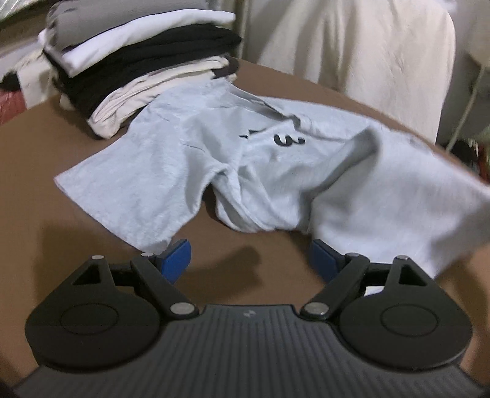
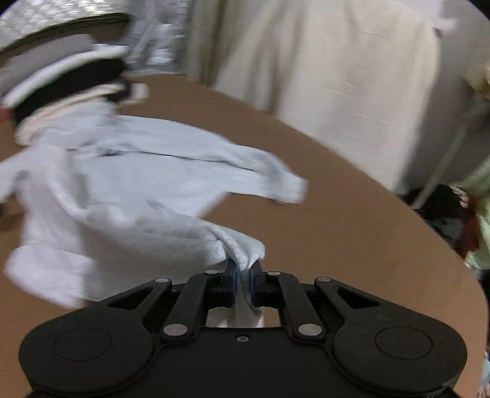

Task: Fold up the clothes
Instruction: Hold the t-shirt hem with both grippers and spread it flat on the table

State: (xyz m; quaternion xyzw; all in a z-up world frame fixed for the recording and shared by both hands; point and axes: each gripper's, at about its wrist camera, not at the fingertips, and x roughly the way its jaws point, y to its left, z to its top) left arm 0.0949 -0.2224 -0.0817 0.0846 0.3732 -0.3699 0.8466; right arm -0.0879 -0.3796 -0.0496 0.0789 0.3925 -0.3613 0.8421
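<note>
A pale grey garment [image 1: 245, 171] lies crumpled across the brown table [image 1: 61, 251], mid-frame. The left gripper [image 1: 249, 260] hangs just below its near hem, jaws wide apart, nothing between. The right gripper [image 2: 243, 275] is clamped on a bunched edge, perhaps a corner; blur hides which. Folded stack [image 1: 137, 61] sits upper left.

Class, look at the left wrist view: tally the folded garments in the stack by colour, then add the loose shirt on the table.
Grey: 1
White: 1
Black: 1
Cream: 1
Light grey loose shirt: 1
Total: 5
</note>
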